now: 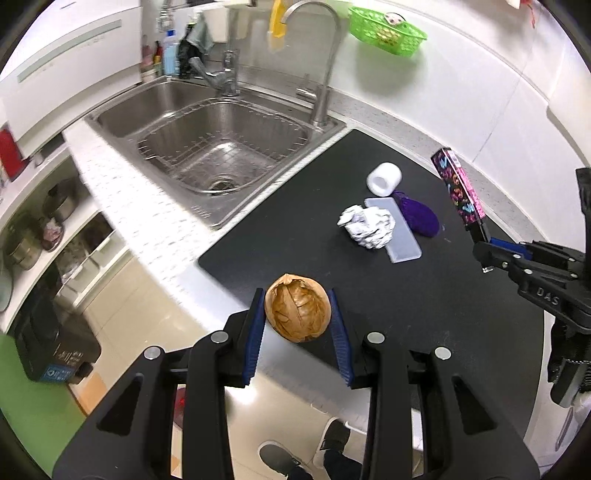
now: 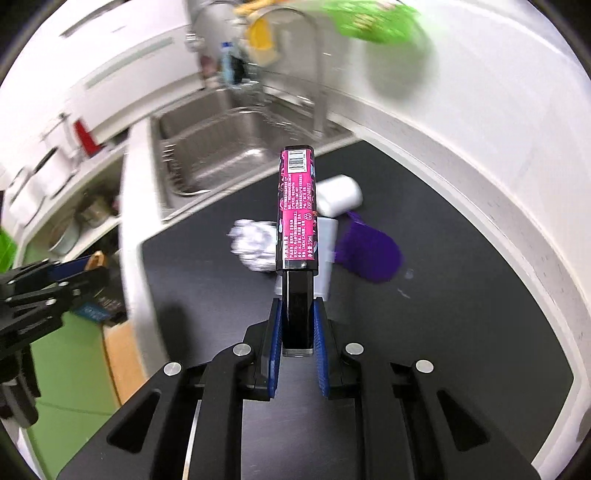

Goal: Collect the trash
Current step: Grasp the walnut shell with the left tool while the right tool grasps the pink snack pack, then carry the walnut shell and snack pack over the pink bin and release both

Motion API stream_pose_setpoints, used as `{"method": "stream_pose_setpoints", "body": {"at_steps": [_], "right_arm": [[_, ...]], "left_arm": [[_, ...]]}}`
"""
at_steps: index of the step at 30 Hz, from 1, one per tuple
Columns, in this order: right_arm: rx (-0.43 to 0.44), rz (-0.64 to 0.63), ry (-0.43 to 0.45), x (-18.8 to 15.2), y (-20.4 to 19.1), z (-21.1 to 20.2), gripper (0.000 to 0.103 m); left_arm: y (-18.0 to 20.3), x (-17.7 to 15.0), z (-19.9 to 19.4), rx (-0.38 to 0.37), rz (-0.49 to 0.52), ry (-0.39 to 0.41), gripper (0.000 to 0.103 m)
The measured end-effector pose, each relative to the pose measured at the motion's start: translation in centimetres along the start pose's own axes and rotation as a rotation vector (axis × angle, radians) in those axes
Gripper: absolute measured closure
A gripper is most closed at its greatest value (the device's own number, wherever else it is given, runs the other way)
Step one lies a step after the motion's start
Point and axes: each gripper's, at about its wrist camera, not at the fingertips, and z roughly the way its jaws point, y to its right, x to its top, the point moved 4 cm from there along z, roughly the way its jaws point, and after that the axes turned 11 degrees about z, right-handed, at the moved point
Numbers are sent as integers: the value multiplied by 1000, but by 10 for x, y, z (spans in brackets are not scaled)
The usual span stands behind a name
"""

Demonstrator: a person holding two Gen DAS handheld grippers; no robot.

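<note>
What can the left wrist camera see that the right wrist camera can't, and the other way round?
Only the left view shows the brown paper ball clamped in the left gripper, plus a person's shoes on the floor. Only the right view shows the barcode on the pink tube clamped in the right gripper. Both show the sink, crumpled white paper, white roll and purple pouch.

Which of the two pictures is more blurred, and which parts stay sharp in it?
Right wrist view: much more blurred; the sink, green basket and crumpled paper smear, while the pink box in the right tongs stays sharp. Left wrist view: mostly crisp, with slight smear on the counter edge; both bend straight lines strongly.
</note>
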Motion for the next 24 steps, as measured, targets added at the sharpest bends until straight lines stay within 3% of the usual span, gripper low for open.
{"method": "stream_pose_setpoints", "body": {"at_steps": [7, 13, 19, 24], "right_arm": [[131, -129, -18, -11, -76, 1, 87], [237, -260, -93, -43, -155, 26, 87], [310, -380, -200, -85, -233, 68, 87], [342, -464, -291, -128, -283, 120, 87]], "left_arm": [[-38, -44, -34, 76, -81, -1, 69], [-84, -105, -54, 147, -200, -27, 69], [-134, -179, -55, 195, -345, -84, 69], [-169, -236, -32, 216, -432, -132, 69]]}}
